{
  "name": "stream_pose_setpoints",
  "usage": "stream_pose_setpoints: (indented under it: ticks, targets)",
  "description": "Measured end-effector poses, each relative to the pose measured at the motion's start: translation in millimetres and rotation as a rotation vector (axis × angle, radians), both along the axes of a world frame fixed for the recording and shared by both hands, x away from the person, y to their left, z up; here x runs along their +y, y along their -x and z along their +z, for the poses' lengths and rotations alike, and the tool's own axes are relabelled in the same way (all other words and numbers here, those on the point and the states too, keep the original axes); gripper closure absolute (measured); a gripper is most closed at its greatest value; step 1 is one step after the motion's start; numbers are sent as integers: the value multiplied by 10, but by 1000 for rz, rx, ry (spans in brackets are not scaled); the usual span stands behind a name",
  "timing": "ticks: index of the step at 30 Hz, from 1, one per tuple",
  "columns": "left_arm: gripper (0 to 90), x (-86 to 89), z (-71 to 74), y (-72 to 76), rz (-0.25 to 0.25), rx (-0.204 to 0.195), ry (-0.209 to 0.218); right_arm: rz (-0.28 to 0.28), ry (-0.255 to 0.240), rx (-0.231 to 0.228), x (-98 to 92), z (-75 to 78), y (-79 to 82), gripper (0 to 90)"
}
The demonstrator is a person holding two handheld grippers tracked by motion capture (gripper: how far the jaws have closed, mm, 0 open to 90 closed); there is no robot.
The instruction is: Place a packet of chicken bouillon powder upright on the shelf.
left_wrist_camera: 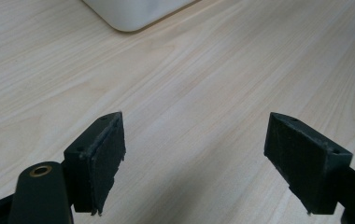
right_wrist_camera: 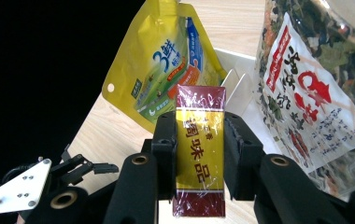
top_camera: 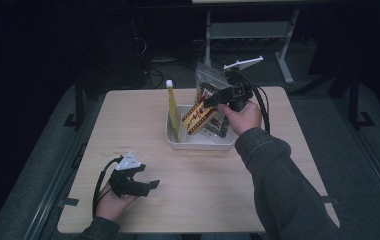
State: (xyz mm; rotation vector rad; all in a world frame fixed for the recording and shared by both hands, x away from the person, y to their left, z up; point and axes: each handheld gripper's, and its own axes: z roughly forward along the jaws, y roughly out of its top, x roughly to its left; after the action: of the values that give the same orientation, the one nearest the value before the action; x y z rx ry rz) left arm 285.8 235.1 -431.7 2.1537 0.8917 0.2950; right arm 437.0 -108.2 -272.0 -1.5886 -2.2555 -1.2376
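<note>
The right claw (right_wrist_camera: 199, 154) clenches the red-and-gold box (right_wrist_camera: 200, 154) by its sides above the white bin (top_camera: 198, 142), while the left claw (left_wrist_camera: 194, 158) rests released on the tabletop (left_wrist_camera: 189, 84).

Count taken at the table (top_camera: 143, 125): one. White bins (top_camera: 198, 144): one. Packets: three, namely one yellow pouch (right_wrist_camera: 161, 70), one red-and-gold box (right_wrist_camera: 200, 149), one clear bag of dried greens (right_wrist_camera: 315, 88). Grippers: two, a left gripper (top_camera: 137, 186) and a right gripper (top_camera: 217, 100).

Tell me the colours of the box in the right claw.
Box: yellow middle, dark red ends, red lettering; clearest in the right gripper view.
</note>
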Motion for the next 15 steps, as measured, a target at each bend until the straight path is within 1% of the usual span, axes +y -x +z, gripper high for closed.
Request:
stream_pose_setpoints:
  ticks: [5,7,15]
  targets:
    - [200,11,-4,-7,2,1,5,-11,14,-4,24,52,-34,684]
    - [200,26,-10,-14,5,7,8,-13,16,-14,35,82,-43,684]
    - [198,82,0,-11,19,1,13,-25,25,-16,58,115,-91,684]
